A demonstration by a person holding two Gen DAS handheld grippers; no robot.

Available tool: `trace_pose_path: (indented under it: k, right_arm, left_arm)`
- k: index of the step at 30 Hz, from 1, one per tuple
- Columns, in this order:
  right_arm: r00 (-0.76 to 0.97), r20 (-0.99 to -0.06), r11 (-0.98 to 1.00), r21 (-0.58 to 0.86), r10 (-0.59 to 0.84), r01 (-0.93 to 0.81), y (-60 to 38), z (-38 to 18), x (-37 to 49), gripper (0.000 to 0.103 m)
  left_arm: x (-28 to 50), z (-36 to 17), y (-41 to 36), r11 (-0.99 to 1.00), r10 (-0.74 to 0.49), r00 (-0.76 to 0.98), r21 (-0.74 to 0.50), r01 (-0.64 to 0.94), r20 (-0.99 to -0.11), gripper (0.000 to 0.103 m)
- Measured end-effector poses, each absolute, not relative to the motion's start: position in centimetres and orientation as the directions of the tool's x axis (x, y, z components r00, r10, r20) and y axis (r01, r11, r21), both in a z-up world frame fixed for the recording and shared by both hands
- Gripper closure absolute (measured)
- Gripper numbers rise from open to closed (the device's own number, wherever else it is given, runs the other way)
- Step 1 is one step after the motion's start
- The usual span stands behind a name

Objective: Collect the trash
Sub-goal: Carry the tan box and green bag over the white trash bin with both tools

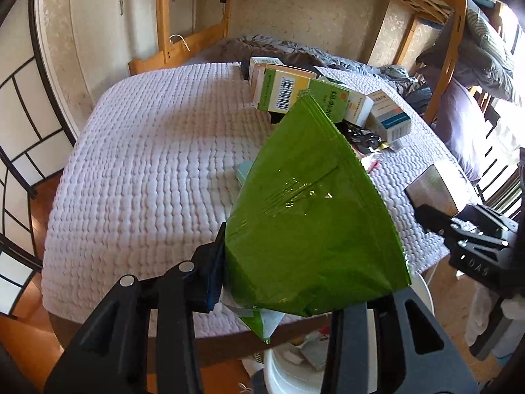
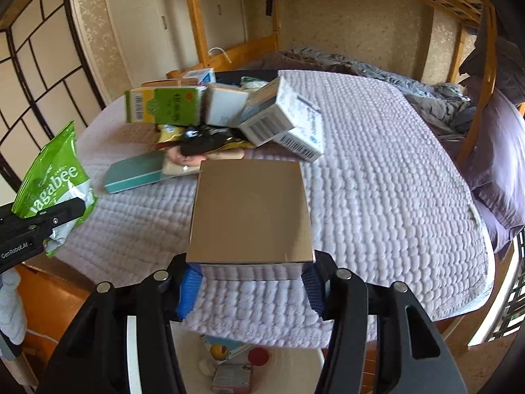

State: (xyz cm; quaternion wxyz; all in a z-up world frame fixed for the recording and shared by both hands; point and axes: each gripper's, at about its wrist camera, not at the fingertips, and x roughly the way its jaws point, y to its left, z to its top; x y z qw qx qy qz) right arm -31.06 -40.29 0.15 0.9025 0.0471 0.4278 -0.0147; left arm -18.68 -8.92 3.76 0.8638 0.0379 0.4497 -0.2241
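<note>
A: Green foil is what fills the middle of the left wrist view. That's the green snack bag, and the left gripper is clamped tight on its lower end, jaws about as closed as they go. You can see the same bag at the left edge of the right wrist view, printed side out, held up off the quilt.

B: And the right gripper?

A: Jaws partly open, blue pads pressed on both sides of a brown cardboard box in the centre of that frame. The box is lifted above the near edge of the bed. In the left view it shows up at the right edge.

B: Where's the rest of the trash?

A: Piled on the quilt, upper centre of both frames. There's a green and yellow carton with a barcode, a few white and blue boxes leaning on each other, dark crumpled wrappers just below them, and a flat teal box lying nearest the cardboard one.

B: Any bin?

A: White bin at the bottom of both frames, just under the grippers, with some scraps already in it.
</note>
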Motion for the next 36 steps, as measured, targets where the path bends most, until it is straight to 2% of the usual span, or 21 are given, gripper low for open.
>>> trace_pose_path:
  k: [17,36]
  right_arm:
    - [0.596,-0.798,0.994,0.104,0.090,-0.010,-39.2,0.4,-35.4,0.051]
    - [0.543,-0.828,0.990,0.129,0.138,-0.055,-39.1,-0.4,-41.3,0.051]
  left_arm:
    - [-22.7,3.5,-9.1,0.870,-0.435,0.410,-0.256,0.421,-0.801,0.062]
    - [-29.1,2.6,-11.2,0.808,-0.479,0.299,-0.282,0.517,-0.825,0.062]
